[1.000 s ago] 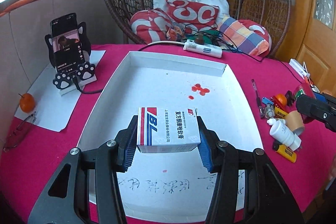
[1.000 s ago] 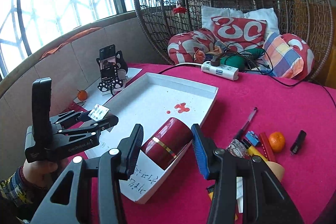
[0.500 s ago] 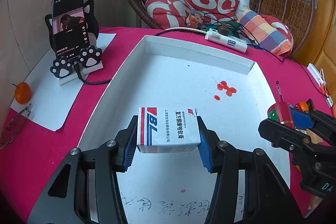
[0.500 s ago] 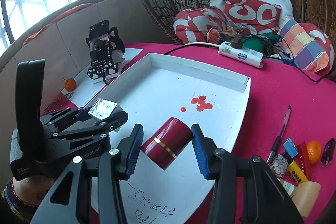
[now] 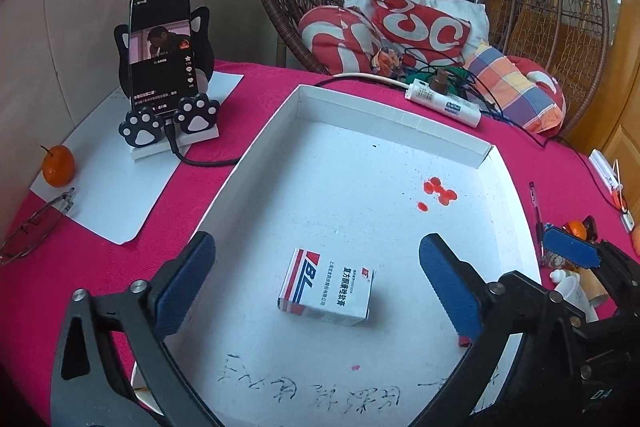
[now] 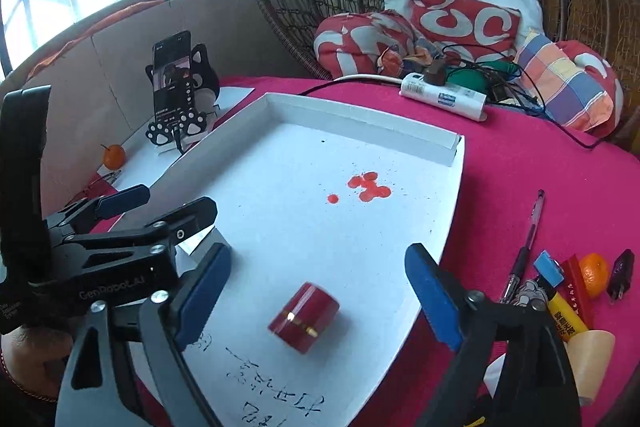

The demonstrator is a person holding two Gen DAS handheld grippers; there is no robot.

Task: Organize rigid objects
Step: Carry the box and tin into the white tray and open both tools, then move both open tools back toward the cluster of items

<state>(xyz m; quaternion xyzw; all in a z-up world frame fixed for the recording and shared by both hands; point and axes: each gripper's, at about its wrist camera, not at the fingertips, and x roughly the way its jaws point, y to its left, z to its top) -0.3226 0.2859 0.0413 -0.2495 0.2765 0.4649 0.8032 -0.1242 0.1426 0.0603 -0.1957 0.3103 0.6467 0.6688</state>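
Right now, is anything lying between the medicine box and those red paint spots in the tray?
Nothing: in the left wrist view, only bare white tray floor separates the medicine box from the red spots.

The right gripper (image 6: pixel 318 275) stood spread wide above a red ring box (image 6: pixel 304 317) lying on the white tray (image 6: pixel 448 195); the left gripper (image 6: pixel 160 205) hovered alongside.

white tray (image 5: pixel 444 137) with red blots, white box (image 5: pixel 326 286) striped red and blue, dark red case (image 6: pixel 304 317) banded gold.
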